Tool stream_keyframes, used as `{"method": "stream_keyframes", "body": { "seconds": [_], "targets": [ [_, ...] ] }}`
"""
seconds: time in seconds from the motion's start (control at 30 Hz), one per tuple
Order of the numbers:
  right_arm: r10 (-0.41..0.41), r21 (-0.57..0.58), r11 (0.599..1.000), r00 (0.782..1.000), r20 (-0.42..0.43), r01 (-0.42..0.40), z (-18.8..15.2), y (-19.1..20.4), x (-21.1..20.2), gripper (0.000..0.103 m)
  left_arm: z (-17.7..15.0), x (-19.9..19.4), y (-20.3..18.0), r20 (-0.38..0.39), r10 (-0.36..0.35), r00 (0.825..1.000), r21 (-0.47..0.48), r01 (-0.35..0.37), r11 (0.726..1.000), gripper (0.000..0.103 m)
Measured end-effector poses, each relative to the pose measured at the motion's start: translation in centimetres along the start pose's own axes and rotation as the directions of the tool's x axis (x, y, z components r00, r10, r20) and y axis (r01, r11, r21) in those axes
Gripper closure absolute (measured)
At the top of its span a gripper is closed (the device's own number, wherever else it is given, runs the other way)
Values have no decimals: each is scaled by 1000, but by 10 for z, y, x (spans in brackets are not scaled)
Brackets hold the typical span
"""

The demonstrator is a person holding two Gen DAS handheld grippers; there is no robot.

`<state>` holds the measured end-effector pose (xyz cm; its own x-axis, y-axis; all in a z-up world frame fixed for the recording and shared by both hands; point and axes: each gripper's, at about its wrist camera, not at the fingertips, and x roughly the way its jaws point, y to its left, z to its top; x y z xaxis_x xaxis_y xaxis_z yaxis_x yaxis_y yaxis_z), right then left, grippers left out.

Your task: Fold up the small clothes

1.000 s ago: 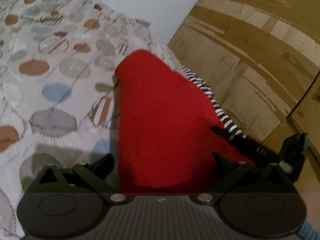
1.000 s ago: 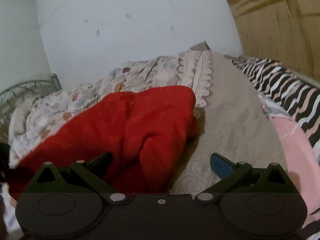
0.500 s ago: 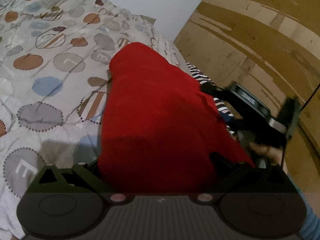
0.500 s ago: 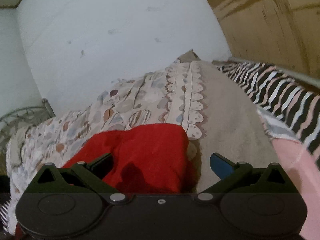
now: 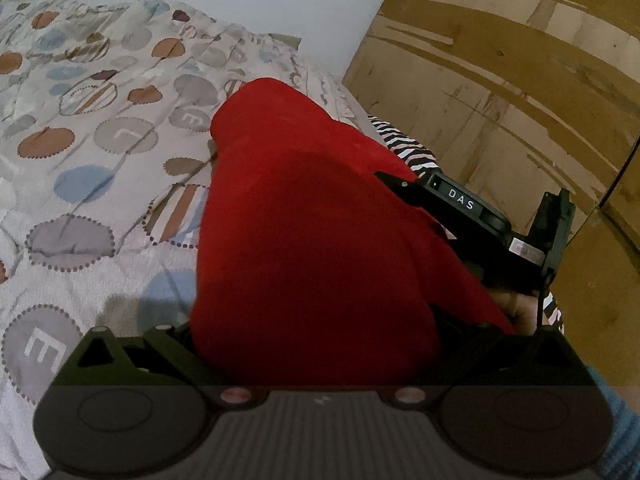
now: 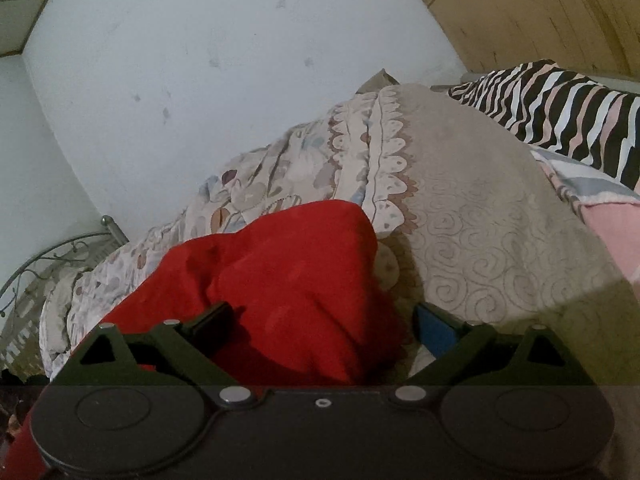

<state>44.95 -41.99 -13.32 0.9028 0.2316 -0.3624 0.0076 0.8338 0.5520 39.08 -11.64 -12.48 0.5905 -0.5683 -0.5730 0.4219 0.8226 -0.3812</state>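
Observation:
A red garment (image 5: 312,240) lies bunched on the patterned bedspread (image 5: 92,168). It fills the gap between my left gripper's (image 5: 316,332) wide-apart fingers and hides their tips. In the right wrist view the same red garment (image 6: 296,280) sits between the spread fingers of my right gripper (image 6: 320,316), whose jaws are open around it. The right gripper (image 5: 472,208) also shows in the left wrist view, at the garment's right edge, with the hand behind it.
A beige quilted pillow (image 6: 480,216) lies right of the garment. A zebra-striped cloth (image 6: 560,108) and pink fabric (image 6: 612,224) lie further right. A wooden wardrobe (image 5: 500,80) stands behind the bed, and a metal bed frame (image 6: 52,256) is at the left.
Both grippers have moved in on the red garment, so it now lies deeper between their fingers. The right gripper has come into the left wrist view at the garment's right edge.

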Motion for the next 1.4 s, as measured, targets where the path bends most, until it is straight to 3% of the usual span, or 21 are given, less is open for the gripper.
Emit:
{"method": "stream_keyframes", "body": {
  "seconds": [0.43, 0.83, 1.0, 1.13, 1.2, 1.27, 1.4],
  "targets": [
    [9, 6, 1000, 1000, 14, -9, -2, -1, -3, 6, 0, 0, 1, 6, -1, 1000, -10, 1, 1000, 0],
    [-4, -10, 1000, 1000, 11, 4, -2, 3, -3, 8, 5, 8, 32, -33, -140, 990, -91, 137, 986, 0],
    [-27, 7, 1000, 999, -31, 27, 4, 14, -4, 24, 15, 11, 38, -76, -187, 979, -110, 178, 978, 4],
    [-24, 22, 999, 998, -49, 26, 7, 27, -9, 58, 24, 5, 33, -99, -174, 980, -72, 168, 983, 20],
    [-48, -18, 999, 998, -41, 47, 9, 39, -12, 66, 28, -3, 31, -89, -168, 982, -55, 163, 985, 27],
    [-58, -63, 996, 998, -21, 57, 11, 55, -16, 70, 32, -10, 32, -80, -166, 983, -46, 163, 986, 34],
    [9, -99, 995, 1000, 28, -6, 21, 83, -24, 72, 42, -26, 35, -56, -138, 989, -18, 137, 990, 38]
  ]
}}
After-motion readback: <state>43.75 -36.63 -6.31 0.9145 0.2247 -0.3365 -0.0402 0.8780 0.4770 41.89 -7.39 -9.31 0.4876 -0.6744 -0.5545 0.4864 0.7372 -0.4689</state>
